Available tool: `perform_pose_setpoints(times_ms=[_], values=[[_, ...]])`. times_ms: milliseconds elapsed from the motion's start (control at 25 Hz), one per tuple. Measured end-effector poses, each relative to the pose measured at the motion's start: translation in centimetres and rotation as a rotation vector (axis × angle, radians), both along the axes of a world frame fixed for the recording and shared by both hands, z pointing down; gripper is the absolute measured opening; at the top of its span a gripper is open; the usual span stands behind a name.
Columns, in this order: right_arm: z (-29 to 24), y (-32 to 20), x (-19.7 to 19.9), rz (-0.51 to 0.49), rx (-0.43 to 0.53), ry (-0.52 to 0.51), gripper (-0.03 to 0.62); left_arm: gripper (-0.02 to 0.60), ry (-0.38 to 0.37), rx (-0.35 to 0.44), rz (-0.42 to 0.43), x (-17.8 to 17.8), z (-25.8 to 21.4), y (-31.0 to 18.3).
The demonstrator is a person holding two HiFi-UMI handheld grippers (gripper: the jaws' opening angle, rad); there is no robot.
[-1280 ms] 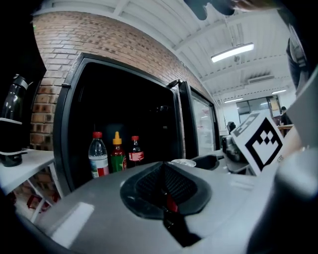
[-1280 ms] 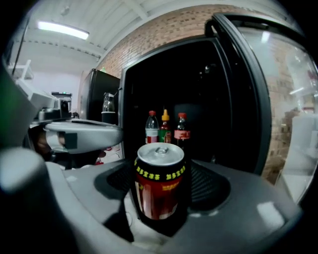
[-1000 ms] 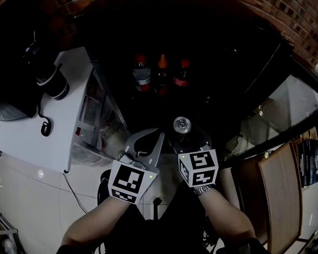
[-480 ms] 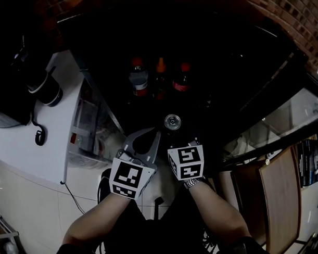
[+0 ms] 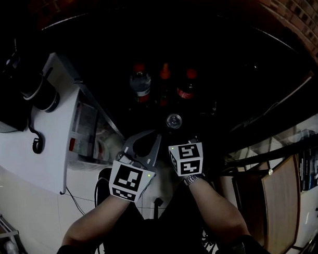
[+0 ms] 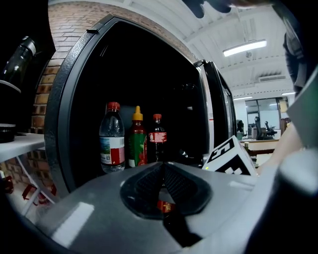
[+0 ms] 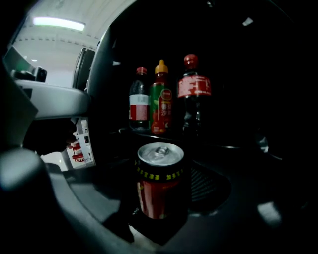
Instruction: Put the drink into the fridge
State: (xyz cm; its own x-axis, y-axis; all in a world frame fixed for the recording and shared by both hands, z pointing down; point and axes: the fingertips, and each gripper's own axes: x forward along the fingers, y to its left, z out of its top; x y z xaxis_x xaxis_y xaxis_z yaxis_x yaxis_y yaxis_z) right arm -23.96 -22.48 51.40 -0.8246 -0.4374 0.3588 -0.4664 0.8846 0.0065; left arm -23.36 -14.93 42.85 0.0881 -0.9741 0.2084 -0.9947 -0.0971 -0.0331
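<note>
Can (image 7: 160, 186) moved nearer bottles (image 7: 160, 96), gap between, in right hand-held gripper (image 5: 175, 130)

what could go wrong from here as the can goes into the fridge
1. The can, held upright in the right tool, may bump the three bottles standing just ahead of it in the fridge and tip one.
2. The shut left tool sits close beside the right one, so it might clip the can or the fridge frame.
</note>
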Motion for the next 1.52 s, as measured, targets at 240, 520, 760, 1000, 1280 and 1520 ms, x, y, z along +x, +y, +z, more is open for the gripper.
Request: perform_pose_setpoints(times_ms=[240, 520, 760, 1000, 1280, 1520], values=[[1.1, -1.8, -1.0, 0.014, -0.008, 0.013, 0.322, 0.003, 0.000, -0.008, 0.003, -1.0, 0.3, -0.6], [1.7, -3.1, -2.9, 0.007, -0.014, 0.023, 0.322, 0.003, 0.003, -0.019, 0.006, -2.2, 0.7, -1.7], [1.5, -4.0, -4.3, 0.006, -0.006, 0.008, 0.322, 0.003, 0.001, -0.022, 0.012, -2.9, 0.8, -2.5], [1.6, -4.5, -4.9, 0.006, 0.015, 0.000, 0.324, 0.003, 0.001, -0.030, 0.009, -3.5, 1.1, -3.0], [1.9, -4.4, -4.6, 0.012, 0.023, 0.026, 0.334, 0.003, -0.002, -0.031, 0.000, -3.7, 0.8, -2.8], [1.4, -3.4, -2.5, 0.018, 0.025, 0.043, 0.334, 0.003, -0.007, -0.015, -0.010, -3.3, -0.2, -1.7]])
